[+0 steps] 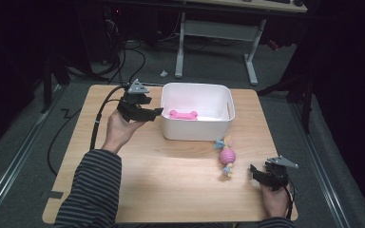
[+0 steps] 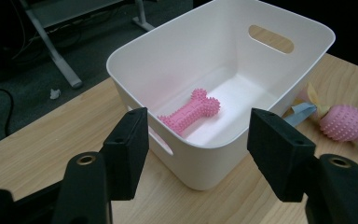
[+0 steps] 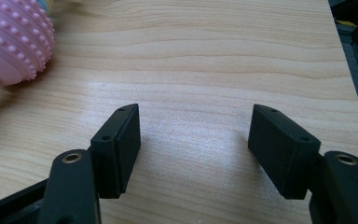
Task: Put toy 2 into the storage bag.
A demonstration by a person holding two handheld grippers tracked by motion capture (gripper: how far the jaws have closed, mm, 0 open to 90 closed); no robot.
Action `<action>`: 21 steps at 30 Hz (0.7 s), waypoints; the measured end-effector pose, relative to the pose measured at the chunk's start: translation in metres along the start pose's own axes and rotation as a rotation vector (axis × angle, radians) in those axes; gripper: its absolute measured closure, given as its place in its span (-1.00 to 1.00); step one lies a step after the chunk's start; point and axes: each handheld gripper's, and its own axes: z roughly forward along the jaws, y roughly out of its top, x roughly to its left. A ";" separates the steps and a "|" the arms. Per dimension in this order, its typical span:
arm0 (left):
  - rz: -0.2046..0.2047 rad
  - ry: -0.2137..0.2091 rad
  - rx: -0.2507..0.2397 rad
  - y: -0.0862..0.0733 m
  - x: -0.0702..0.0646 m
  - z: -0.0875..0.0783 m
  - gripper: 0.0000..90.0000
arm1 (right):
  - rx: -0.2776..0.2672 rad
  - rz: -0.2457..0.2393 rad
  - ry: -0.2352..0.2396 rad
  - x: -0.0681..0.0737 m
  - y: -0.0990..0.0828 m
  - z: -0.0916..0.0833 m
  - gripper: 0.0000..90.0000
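Inside the white bin (image 1: pixel 197 97) lies the pink bone (image 1: pixel 184 114). Left gripper (image 1: pixel 158 112), jaws apart and empty, hovers just left of it; right gripper (image 1: pixel 255 171) rests open near the ball toy (image 1: pixel 227 156).

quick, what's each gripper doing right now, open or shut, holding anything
Left gripper: open, holding nothing, beside the white bin with the pink bone toy inside.
Right gripper: open, holding nothing, over bare table near the pink ball toy.

In the right gripper view the pink ball toy (image 3: pixel 11 39) is cut off by the left edge.
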 end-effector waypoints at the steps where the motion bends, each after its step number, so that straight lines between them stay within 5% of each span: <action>1: -0.003 0.001 -0.003 -0.002 0.000 -0.001 -0.14 | 0.002 -0.002 -0.001 0.000 0.000 0.000 -0.23; 21: -0.084 0.038 -0.016 -0.050 0.006 -0.025 -0.16 | 0.002 -0.002 0.002 0.000 0.000 0.000 -0.23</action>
